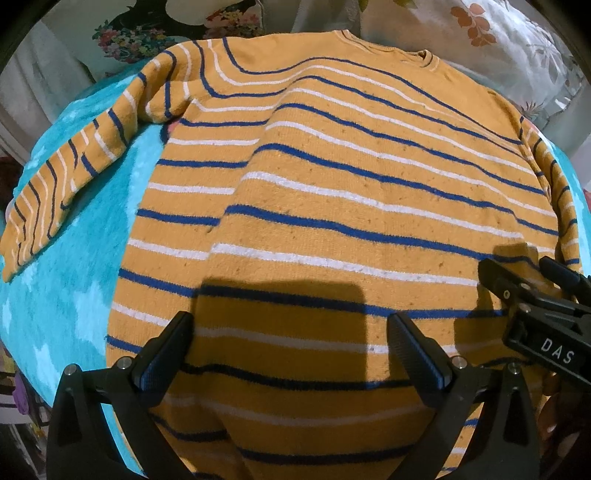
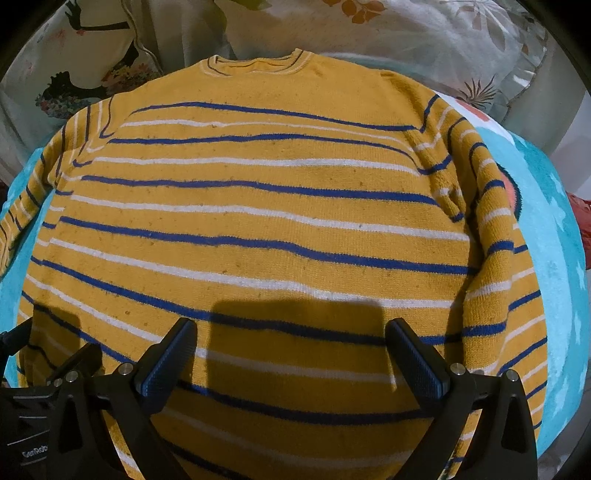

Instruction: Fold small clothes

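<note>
A mustard-yellow sweater (image 1: 332,184) (image 2: 258,206) with blue and white stripes lies flat on a turquoise blanket (image 1: 85,251), collar (image 2: 255,64) at the far end. Its left sleeve (image 1: 62,184) stretches out to the left; the right sleeve (image 2: 495,236) lies along the body's right edge. My left gripper (image 1: 291,336) hovers open over the lower hem area, nothing between its fingers. My right gripper (image 2: 291,339) is open too, above the lower middle of the sweater. The right gripper's fingers (image 1: 495,275) show at the right edge of the left wrist view.
Floral pillows (image 2: 424,33) and patterned bedding (image 1: 140,33) lie beyond the collar. The turquoise blanket (image 2: 561,258) extends right of the sweater with a coloured print partly hidden under the sleeve. Something red (image 2: 581,214) sits at the far right edge.
</note>
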